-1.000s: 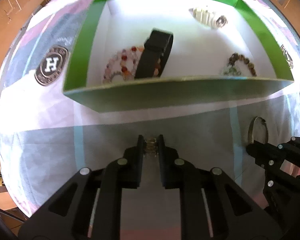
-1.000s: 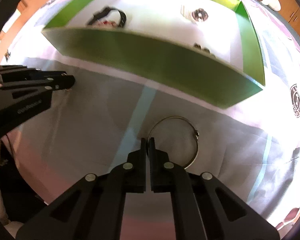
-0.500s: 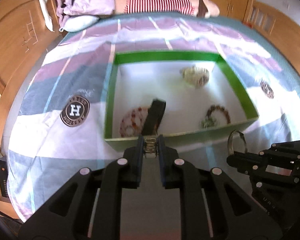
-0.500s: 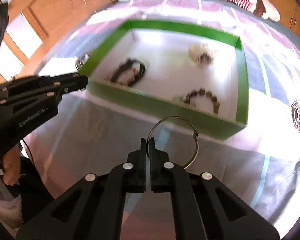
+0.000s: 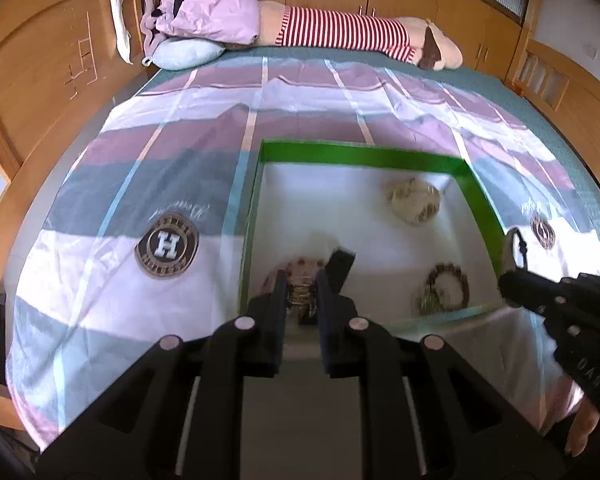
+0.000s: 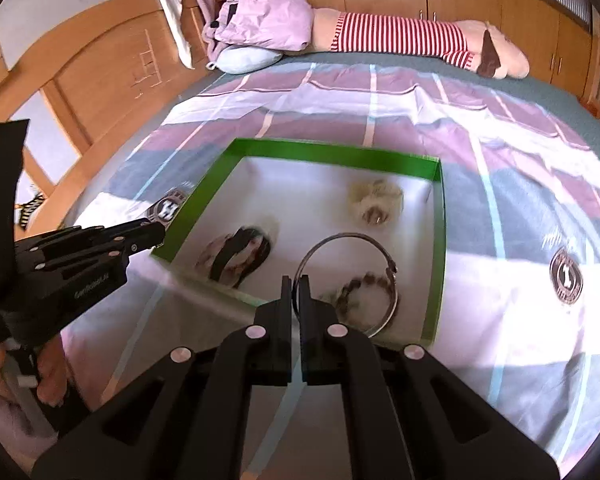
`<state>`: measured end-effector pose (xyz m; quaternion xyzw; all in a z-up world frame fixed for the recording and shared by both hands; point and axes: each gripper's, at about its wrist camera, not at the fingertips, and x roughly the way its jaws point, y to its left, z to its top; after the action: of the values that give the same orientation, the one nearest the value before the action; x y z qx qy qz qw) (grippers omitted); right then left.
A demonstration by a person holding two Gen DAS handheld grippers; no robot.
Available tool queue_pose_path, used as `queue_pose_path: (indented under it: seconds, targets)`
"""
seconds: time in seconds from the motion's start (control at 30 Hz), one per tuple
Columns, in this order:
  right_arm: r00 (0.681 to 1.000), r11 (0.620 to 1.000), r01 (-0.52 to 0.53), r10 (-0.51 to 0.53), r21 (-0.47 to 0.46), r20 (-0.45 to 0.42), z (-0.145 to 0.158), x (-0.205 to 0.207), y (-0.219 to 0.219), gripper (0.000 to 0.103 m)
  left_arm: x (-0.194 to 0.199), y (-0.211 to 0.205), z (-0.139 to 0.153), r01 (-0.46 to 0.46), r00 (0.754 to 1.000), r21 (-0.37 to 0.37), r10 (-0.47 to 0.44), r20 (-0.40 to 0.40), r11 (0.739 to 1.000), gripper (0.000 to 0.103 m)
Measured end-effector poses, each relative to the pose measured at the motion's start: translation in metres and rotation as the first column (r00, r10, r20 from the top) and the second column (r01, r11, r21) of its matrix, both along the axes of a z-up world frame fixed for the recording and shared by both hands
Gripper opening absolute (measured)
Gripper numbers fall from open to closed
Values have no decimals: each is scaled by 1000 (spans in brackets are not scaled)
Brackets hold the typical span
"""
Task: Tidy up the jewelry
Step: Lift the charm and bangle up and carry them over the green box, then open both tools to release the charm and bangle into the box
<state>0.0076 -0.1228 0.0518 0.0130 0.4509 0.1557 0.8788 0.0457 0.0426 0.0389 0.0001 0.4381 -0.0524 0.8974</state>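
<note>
Spanning wooden bedroom: striped bedsheet (image 5: 180,160) | left claw (image 5: 302,294) clamping small beaded piece (image 5: 300,296) | right claw (image 6: 295,292) clamping silver bangle (image 6: 352,280)

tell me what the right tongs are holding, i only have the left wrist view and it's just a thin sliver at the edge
observer: a silver bangle, a full open ring with a small clasp on its right side. The right tongs are shut on its near rim.
operator: is it over the box
observer: in the right wrist view the ring overlaps the near right part of the green box, across the brown bead bracelet. Its height above them can't be judged.
operator: and my left tongs with the small gold piece
observer: from that side the left tongs point at the box's left wall near its front corner. The piece itself is hidden there.
</note>
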Motion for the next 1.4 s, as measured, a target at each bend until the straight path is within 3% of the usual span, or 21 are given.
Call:
queue_pose_path:
  seconds: [0.17, 0.37, 0.47, 0.5, 0.53, 0.57, 0.6, 0.67, 0.77, 0.87, 1.0, 1.4]
  targets:
    - [999, 999, 8, -9, -34, -44, -27, 39, 3, 2, 28, -3, -21, -25, 999, 5, 26, -41, 1000, 14]
    - [995, 999, 14, -19, -43, -98, -49, 50, -1, 3, 39, 0, -37, -44, 996, 20, 45, -83, 999, 14]
    - [994, 998, 16, -22, -57, -108, -52, 51, -1, 9, 39, -2, -40, -35, 995, 26, 37, -92, 999, 14]
    - [994, 998, 18, -24, -60, -106, -52, 50, -1, 22, 38, -2, -39, -34, 995, 26, 36, -92, 999, 16]
    - [995, 998, 27, -32, -59, -99, -51, 49, -1, 29, 38, -3, -39, -33, 995, 22, 35, -88, 999, 26]
    - [995, 998, 35, -40, -55, -92, -50, 48, -2, 43, 36, -3, -37, -31, 996, 18, 33, -81, 999, 38]
    - [995, 998, 45, -49, -49, -82, -47, 47, -4, 50, 35, -4, -36, -33, 997, 21, 34, -69, 999, 43]
    - [996, 997, 61, -63, -38, -66, -43, 45, -8, 52, 32, -5, -32, -34, 998, 29, 35, -49, 999, 56]
    - [995, 995, 96, -97, -19, -39, -35, 43, -16, 72, 28, -6, -25, -43, 999, 33, 44, -18, 999, 73]
    - [989, 989, 148, -148, -6, 20, -25, 37, -26, 82, 24, -7, -18, -41, 999, 34, 41, -7, 999, 83]
    - [977, 979, 203, -202, -18, 70, -17, 31, -31, 99, 20, -6, -14, -42, 999, 33, 43, -29, 999, 89]
    - [975, 976, 216, -216, -7, 54, -21, 30, -34, 99, 13, -10, -14, -31, 998, 36, 33, -47, 999, 97]
